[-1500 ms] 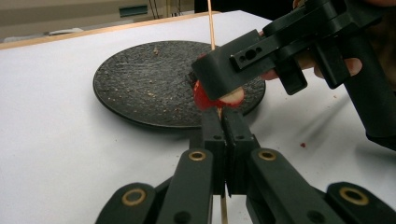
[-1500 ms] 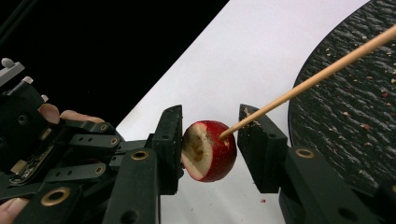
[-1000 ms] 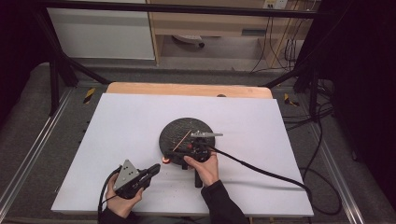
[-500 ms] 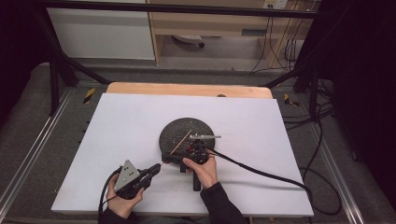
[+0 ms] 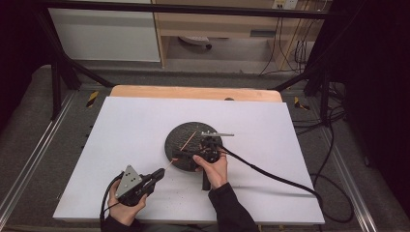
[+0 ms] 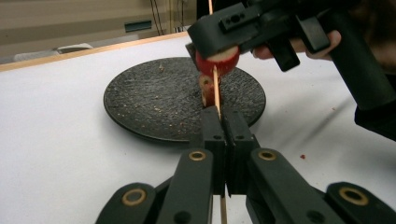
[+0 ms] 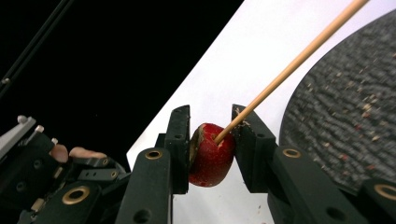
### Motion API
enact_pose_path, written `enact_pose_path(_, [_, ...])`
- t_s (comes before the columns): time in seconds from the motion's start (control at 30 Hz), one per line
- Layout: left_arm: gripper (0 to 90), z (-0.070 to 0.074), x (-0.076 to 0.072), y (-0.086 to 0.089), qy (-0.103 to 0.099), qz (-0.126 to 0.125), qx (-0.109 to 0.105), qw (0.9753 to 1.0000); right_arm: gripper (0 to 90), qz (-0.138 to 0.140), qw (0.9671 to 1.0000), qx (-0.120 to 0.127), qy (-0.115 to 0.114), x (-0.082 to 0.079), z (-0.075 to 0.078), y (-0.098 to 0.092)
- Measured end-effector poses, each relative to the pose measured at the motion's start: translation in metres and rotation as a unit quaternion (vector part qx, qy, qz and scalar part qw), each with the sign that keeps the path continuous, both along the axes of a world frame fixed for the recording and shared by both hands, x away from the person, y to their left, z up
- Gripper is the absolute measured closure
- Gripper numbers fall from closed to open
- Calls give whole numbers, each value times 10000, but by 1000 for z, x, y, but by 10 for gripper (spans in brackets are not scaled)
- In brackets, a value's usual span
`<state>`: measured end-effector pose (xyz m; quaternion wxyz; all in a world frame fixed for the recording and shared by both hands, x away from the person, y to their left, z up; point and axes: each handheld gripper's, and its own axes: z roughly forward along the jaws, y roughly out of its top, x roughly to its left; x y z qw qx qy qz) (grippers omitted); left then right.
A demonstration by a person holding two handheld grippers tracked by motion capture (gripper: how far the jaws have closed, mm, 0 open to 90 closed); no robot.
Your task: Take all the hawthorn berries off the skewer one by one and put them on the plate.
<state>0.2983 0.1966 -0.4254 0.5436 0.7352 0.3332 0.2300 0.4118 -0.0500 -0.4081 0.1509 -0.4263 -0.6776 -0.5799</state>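
My left gripper [image 5: 158,174] sits near the table's front, shut on a thin wooden skewer [image 5: 186,142] that slants up over the black round plate [image 5: 186,133]. In the left gripper view the skewer [image 6: 216,91] rises from between my shut jaws into a red fruit piece [image 6: 217,61]. My right gripper [image 5: 180,155] is shut on that piece at the plate's near edge. The right gripper view shows the red fruit piece [image 7: 211,156] squeezed between both jaws, with the skewer [image 7: 289,65] stuck into its top. A second small piece [image 6: 205,91] lies lower, beside the skewer, over the plate.
The plate [image 6: 154,98] carries crumbs and stands mid-table on the white surface [image 5: 121,130]. A thick black cable [image 5: 270,174] trails right from my right gripper. A wooden strip [image 5: 193,92] borders the far edge.
My right hand has shifted slightly over the plate's near edge with the fruit piece. The left gripper and skewer have barely moved.
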Motion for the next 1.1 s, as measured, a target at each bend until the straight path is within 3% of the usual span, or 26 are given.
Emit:
enact_pose_path(0.37, [886, 2, 0, 1, -30, 10, -59, 10000, 689, -313, 9995, -25, -77, 21, 21, -19])
enact_pose_path(0.77, [886, 2, 0, 3, -36, 25, -64, 10000, 691, -479, 9988, 13, -88, 39, 32, -31])
enact_pose_path(1.1, [886, 0, 1, 4, 24, 29, 9, 10000, 695, -929, 9952, -120, -296, 54, 42, -50])
